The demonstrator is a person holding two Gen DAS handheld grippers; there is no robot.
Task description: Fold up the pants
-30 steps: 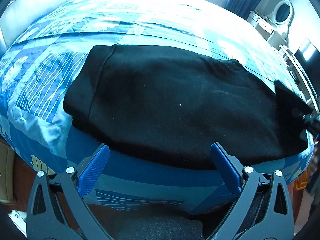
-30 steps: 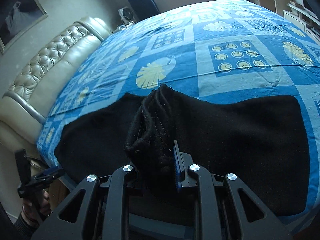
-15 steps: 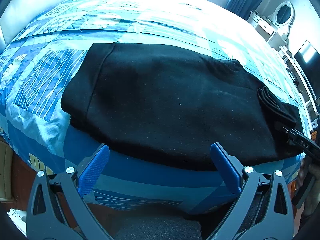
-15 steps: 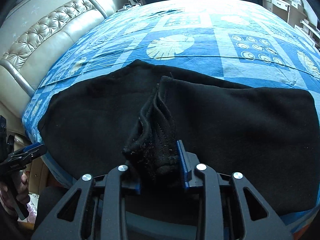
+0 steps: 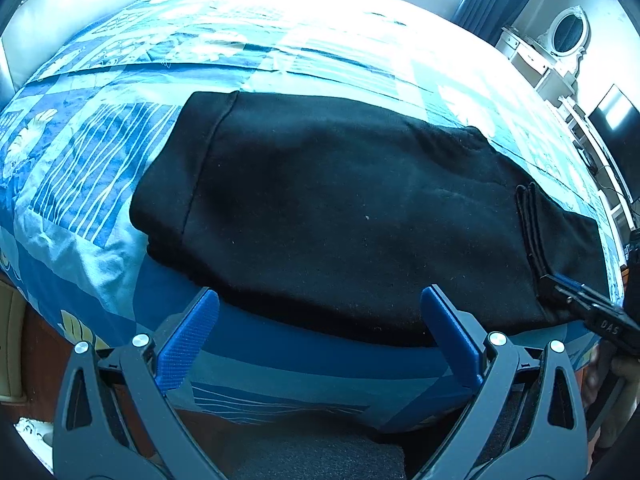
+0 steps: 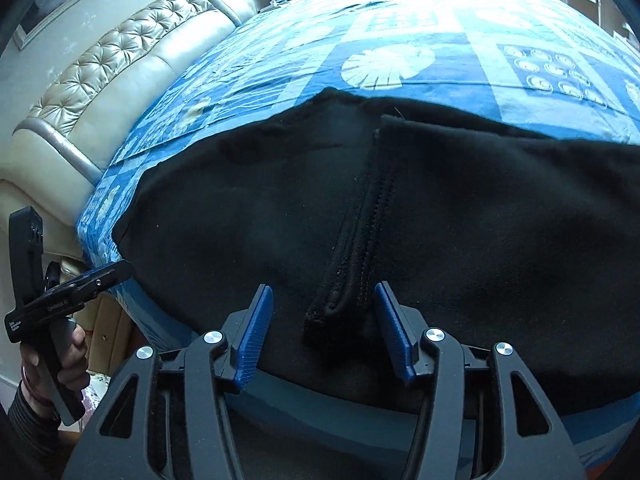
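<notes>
The right gripper (image 6: 324, 334) is opening around the pants (image 6: 480, 220) cuff; the left gripper (image 5: 320, 344) is held wide open.

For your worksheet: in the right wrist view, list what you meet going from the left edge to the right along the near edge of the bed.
Hand holding the left gripper → right gripper's left blue finger → folded cuff edge of the black pants → its right blue finger → flat spread of pants on the blue bedspread.
</notes>
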